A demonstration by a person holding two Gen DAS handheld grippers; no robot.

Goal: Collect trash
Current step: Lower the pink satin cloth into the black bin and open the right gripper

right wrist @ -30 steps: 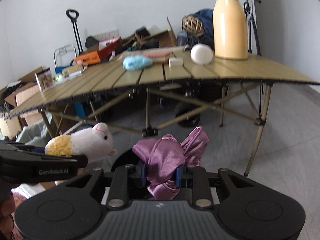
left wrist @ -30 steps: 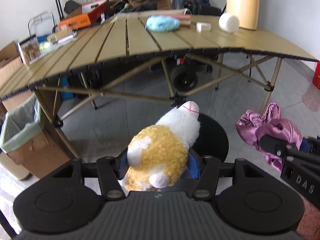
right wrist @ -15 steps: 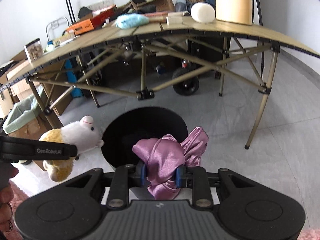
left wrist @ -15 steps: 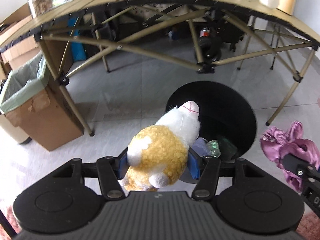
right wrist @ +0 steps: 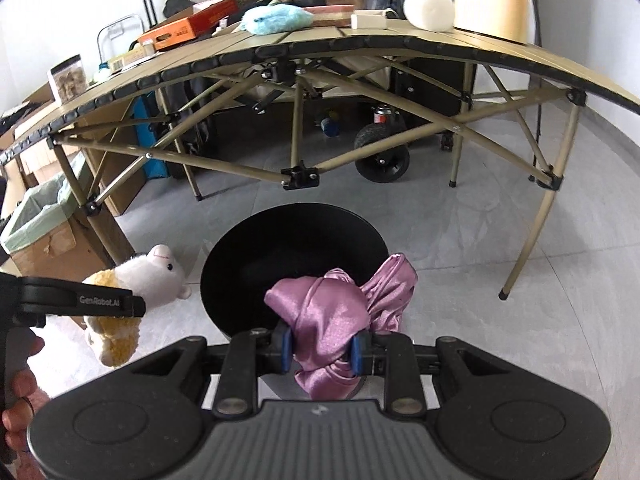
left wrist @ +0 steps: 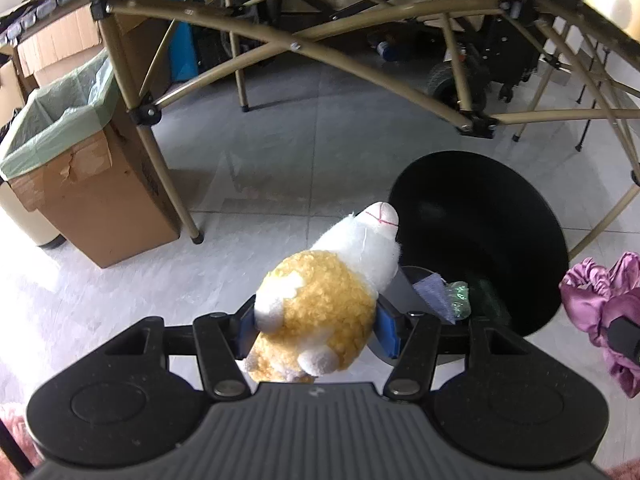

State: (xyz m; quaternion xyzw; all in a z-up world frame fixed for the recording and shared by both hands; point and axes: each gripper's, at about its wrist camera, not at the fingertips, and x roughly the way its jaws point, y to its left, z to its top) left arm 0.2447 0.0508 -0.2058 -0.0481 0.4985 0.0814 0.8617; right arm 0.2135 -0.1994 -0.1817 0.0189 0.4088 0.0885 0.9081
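Note:
My left gripper [left wrist: 316, 330] is shut on a plush toy [left wrist: 320, 300] with a yellow body and white head, held just left of a round black bin [left wrist: 480, 216] on the floor. The bin holds a grey scrap and a green wrapper [left wrist: 458, 294]. My right gripper [right wrist: 322, 350] is shut on a crumpled purple satin cloth [right wrist: 332, 312], over the near rim of the same black bin [right wrist: 256, 248]. The right wrist view shows the plush toy [right wrist: 136, 280] and the left gripper [right wrist: 80, 302] at the left. The purple cloth [left wrist: 600, 300] appears at the right edge of the left wrist view.
A folding slat table [right wrist: 360, 48] stands behind the bin, its legs [left wrist: 168, 176] reaching the floor close by. A cardboard box lined with a green bag [left wrist: 76, 148] sits at the left. Boxes, a blue plush and a large flask crowd the tabletop. A hand [right wrist: 20, 400] grips the left tool.
Both grippers have sunk toward the floor and tipped downward, so the black bin now fills more of each view. The plush and the cloth stay gripped.

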